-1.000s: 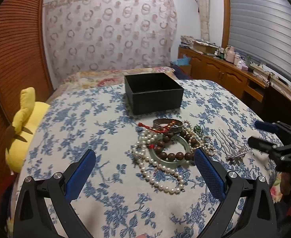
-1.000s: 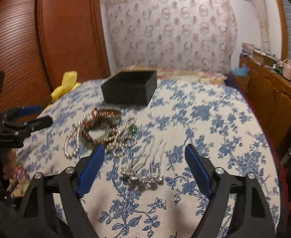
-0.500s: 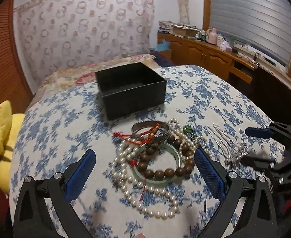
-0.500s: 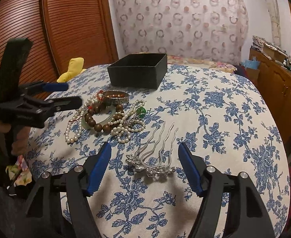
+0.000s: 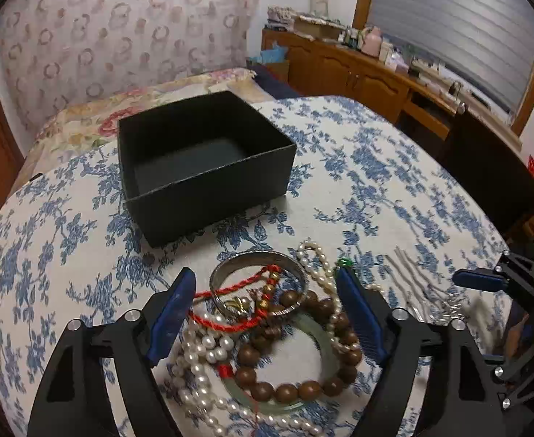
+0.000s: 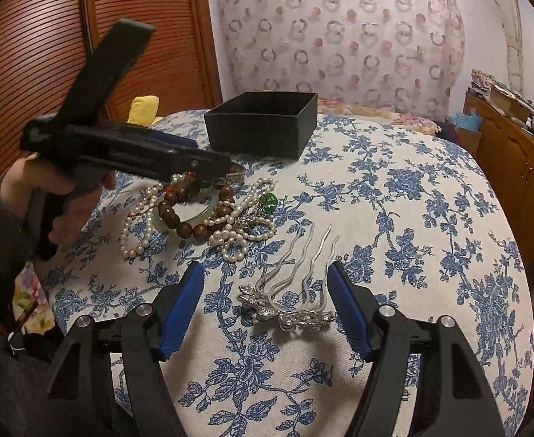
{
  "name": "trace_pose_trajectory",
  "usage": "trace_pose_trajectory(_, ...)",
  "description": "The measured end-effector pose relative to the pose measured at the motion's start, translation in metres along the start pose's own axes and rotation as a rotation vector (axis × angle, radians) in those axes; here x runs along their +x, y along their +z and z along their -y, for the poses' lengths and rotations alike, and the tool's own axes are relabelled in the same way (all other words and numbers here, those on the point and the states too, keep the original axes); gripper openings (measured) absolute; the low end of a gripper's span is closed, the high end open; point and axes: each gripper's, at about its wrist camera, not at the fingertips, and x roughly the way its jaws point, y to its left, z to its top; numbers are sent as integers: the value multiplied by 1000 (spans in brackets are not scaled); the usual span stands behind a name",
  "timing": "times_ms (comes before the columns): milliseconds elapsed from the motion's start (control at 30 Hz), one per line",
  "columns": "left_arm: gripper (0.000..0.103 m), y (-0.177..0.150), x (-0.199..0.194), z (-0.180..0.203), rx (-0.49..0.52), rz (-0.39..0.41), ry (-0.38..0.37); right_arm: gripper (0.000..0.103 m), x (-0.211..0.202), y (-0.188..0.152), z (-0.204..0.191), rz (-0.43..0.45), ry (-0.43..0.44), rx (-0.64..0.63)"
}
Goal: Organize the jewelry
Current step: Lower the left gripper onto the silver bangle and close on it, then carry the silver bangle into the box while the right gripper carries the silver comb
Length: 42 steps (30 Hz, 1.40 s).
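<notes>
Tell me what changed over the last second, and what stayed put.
Both grippers moved in, open. The left gripper came forward and down over the jewelry pile, its fingers now either side of the silver bangle. The right gripper closed in on the silver hair comb, bracketing it. Nothing grasped yet. The black box and all jewelry stayed put.

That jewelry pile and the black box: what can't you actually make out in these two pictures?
- Box inside: hidden by its near wall in the right view; the left view shows only part of its floor.
- Pearl strand: cut off by the bottom edge, left view.
- Hair comb: blurred in the left view, partly behind the left gripper.
- Silver bangle: mostly hidden by the left gripper, right view.
- Cabinet clutter: too small.
</notes>
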Motion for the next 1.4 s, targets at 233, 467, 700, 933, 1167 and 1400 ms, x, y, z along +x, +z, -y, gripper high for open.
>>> trace_pose_trajectory(233,73,5,17,6,51,-64,14,72,4,-2,7,-34,-21,0)
trace_pose_trajectory(467,58,5,27,-4,23,-86,11,72,8,-8,9,-64,-19,1)
trace_pose_trajectory(700,58,3,6,-8,-2,-4,9,72,13,-10,9,-80,-26,-6)
trace_pose_trajectory(933,58,6,-17,-8,-36,84,-4,61,14,-9,8,-83,-58,-27)
trace_pose_trajectory(1167,58,11,-25,-3,-26,113,1,60,13,-7,10,-72,-64,-28)
trace_pose_trajectory(1400,58,22,-34,-8,-40,149,14,60,5,7,12,-32,-66,-40)
